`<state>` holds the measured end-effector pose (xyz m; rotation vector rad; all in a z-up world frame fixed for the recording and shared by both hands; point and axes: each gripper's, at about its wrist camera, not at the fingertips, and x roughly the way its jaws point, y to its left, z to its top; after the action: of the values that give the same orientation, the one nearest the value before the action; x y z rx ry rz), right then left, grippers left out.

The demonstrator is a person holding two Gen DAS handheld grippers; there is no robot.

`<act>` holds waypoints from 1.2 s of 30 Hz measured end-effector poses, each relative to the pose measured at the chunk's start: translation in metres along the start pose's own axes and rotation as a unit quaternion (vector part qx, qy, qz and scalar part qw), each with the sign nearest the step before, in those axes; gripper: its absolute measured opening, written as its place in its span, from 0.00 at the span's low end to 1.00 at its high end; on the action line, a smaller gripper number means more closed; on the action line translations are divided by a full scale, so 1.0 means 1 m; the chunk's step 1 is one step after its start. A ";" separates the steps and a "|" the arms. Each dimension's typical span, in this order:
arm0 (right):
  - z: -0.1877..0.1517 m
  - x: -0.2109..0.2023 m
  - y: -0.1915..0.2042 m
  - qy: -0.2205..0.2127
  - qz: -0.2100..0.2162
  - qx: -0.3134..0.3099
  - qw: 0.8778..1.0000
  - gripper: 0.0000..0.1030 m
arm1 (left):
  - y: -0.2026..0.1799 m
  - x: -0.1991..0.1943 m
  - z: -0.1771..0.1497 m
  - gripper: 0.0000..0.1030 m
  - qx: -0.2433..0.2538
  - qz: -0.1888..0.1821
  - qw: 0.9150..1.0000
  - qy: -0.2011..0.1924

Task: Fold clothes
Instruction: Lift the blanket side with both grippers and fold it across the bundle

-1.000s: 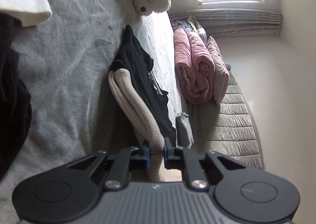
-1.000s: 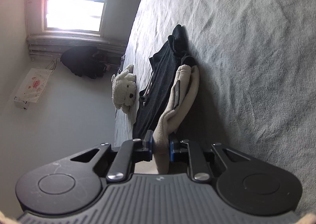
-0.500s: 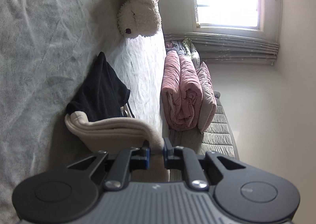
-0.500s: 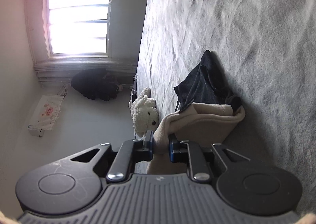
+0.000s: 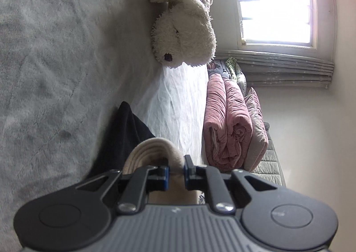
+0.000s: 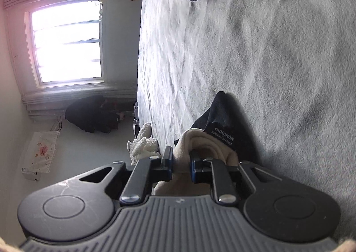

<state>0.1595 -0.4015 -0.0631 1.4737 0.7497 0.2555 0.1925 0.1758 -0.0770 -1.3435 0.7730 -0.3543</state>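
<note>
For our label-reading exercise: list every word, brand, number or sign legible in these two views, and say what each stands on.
"CHENCHENMA MOMOYOYO" as best it reads: label on the black garment.
Pink print on the white bag by the wall: too blurred to read.
Left wrist view: no text.

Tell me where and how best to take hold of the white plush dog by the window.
Grip the plush dog by a floppy ear or the narrow snout end, coming from the open grey bed side. Its body looks too bulky for the fingers, and the wall likely blocks the far side.

Bed blanket [image 5: 55, 63] open ahead; plush dog [image 5: 184, 18], pink quilt [image 5: 227, 123] block far edge.
</note>
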 end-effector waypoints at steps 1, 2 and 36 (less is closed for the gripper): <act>0.003 0.003 -0.005 0.001 -0.001 0.006 1.000 0.19 | 0.004 0.004 0.002 0.12 -0.003 0.007 1.000 -0.001; 0.005 0.006 -0.009 0.004 0.000 0.011 1.000 0.19 | 0.007 0.007 0.004 0.12 -0.004 0.010 1.000 -0.001; -0.041 0.037 0.040 -0.077 -0.177 -0.404 0.894 0.41 | -0.052 0.031 -0.015 0.22 0.397 0.169 0.900 -0.064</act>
<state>0.1746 -0.3424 -0.0328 0.5445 0.6520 0.1378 0.2145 0.1336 -0.0368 -0.4444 0.6297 -0.2548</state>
